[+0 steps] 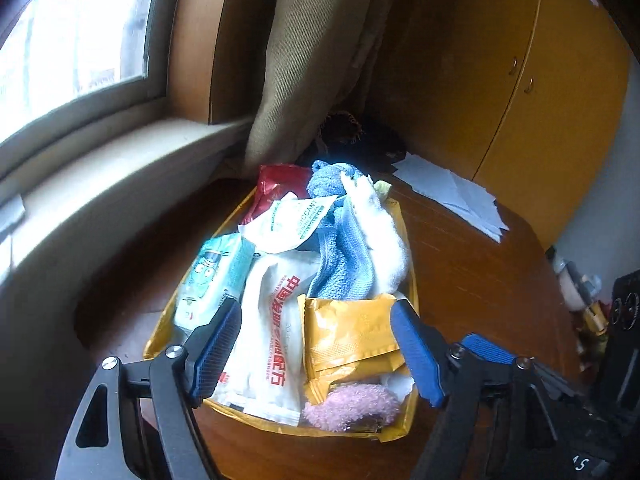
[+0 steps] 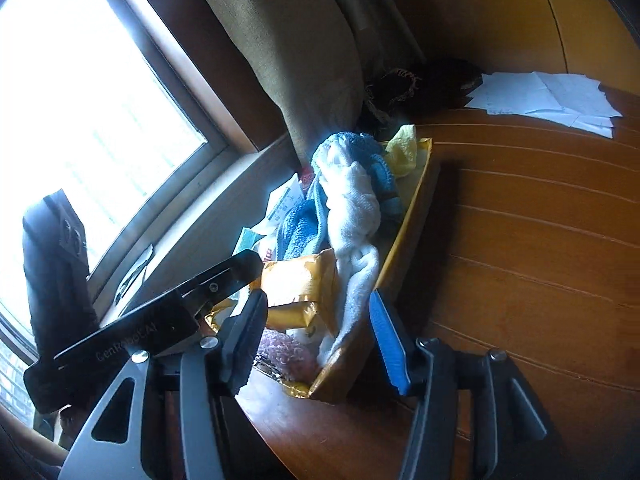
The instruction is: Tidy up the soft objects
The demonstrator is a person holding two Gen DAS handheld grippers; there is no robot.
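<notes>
A shallow gold tray (image 1: 157, 336) (image 2: 416, 200) sits on the wooden table, full of soft things. A blue towel (image 1: 344, 264) (image 2: 300, 228) and a white towel (image 1: 384, 236) (image 2: 356, 216) are heaped at its far right. A red packet (image 1: 276, 188), white sachets (image 1: 276, 300), a teal wipes pack (image 1: 216, 276), a yellow packet (image 1: 348, 340) (image 2: 300, 284) and a pink fluffy item (image 1: 352, 404) (image 2: 284, 352) fill the remainder. My left gripper (image 1: 316, 348) hovers open over the near end, gripping nothing. My right gripper (image 2: 320, 340) is open at the tray's near right corner, pads touching nothing.
Loose white papers (image 1: 452, 196) (image 2: 548, 100) lie on the table beyond the tray. A brown curtain (image 1: 296, 60) hangs behind it, above a dark bundle (image 1: 352, 132). A windowsill (image 1: 100, 176) runs left; a yellow cabinet (image 1: 540, 80) stands far right. Small items (image 1: 580, 288) crowd the right edge.
</notes>
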